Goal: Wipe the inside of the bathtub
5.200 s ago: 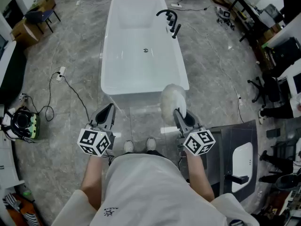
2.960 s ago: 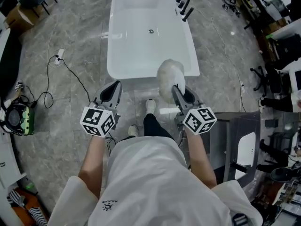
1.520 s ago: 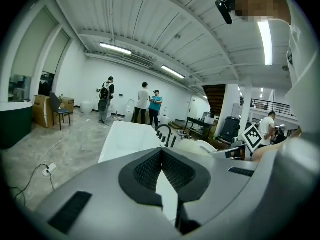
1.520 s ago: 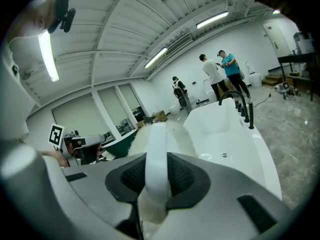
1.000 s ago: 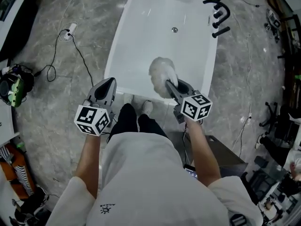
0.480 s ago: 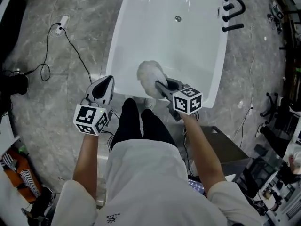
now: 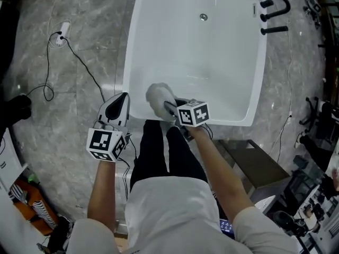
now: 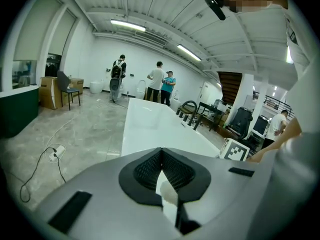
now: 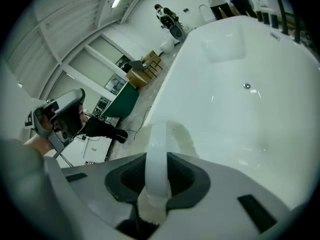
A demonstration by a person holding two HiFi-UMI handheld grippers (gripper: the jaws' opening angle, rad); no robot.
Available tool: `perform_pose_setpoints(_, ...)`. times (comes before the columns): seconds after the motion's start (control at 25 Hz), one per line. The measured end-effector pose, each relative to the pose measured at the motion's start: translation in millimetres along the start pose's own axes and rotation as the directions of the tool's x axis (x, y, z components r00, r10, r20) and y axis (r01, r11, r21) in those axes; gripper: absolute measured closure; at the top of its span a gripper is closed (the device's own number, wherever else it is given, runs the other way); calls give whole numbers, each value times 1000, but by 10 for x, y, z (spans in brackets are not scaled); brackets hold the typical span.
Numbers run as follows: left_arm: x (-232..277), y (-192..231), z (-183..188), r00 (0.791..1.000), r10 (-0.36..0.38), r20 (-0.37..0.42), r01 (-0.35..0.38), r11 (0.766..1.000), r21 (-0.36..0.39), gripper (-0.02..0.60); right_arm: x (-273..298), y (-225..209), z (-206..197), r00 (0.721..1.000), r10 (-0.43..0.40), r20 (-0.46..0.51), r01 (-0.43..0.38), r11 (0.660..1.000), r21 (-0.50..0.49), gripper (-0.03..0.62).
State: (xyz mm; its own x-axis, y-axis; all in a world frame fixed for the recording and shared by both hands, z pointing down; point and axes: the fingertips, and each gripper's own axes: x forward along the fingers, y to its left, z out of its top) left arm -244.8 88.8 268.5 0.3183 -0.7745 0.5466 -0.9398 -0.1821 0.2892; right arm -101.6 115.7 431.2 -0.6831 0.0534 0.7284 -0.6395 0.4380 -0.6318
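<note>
You work under bright, even light from ceiling strip lamps (image 8: 127,25); the white bathtub (image 7: 212,57) glares softly, shadows are faint, and both gripper views bend and darken at their round edges.

Person: pale grey short-sleeved T-shirt (image 7: 169,210), black trousers (image 7: 159,152), forearms bare. Held units, left gripper (image 7: 124,96) and right gripper (image 7: 168,106): grey shells, black ribbed pads (image 8: 150,171), each with a black-and-white square-marker cube (image 7: 107,143).

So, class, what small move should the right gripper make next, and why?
Probably press the fluffy duster against the near inner wall of the bathtub and sweep: the right gripper clamps its handle, the head sits inside the near rim, contact unclear.
</note>
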Motion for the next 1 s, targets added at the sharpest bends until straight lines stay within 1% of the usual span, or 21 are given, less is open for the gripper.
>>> perform_pose_setpoints(0.2,146,145,-107,1000,-19,-13,19,1000,-7,575,472,-7,-71,998,0,-69,6,997,78,497)
perform_pose_setpoints(0.4,282,169,-211,999,-39,-24,38,999,-19,575,744,-19,-127,995,20,-101,-4,987,158,497)
perform_pose_setpoints(0.56,359,243,-268,998,-55,-31,54,998,-22,575,952,-20,-171,990,15,-140,10,983,181,497)
perform_pose_setpoints(0.84,446,296,-332,995,-86,-53,85,996,-9,575,1131,-9,-205,987,4,-162,35,970,240,497)
perform_pose_setpoints(1.0,499,297,-360,993,-103,-62,103,995,-12,575,1218,41,-206,983,4,-184,40,971,236,497)
